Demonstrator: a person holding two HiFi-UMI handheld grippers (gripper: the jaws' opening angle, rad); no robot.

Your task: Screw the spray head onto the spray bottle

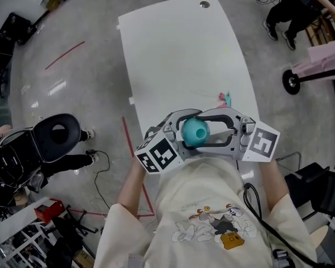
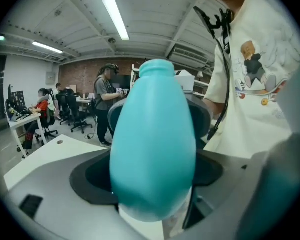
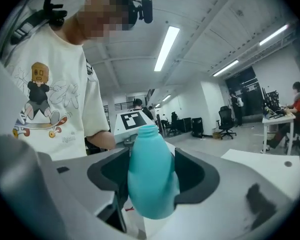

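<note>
Our left gripper (image 2: pixel 152 176) clamps the teal spray bottle (image 1: pixel 195 132) at its belly; the right gripper (image 3: pixel 152 176) flanks it, jaws apart. The bottle is likely light, slick and squeezable.

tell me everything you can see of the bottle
The bottle is teal, smooth plastic by its look, egg-shaped, with a short open neck and no spray head on it. It is held neck up, off the table, close before the person. The left gripper grips its body; the right gripper has its open jaws round it too.
</note>
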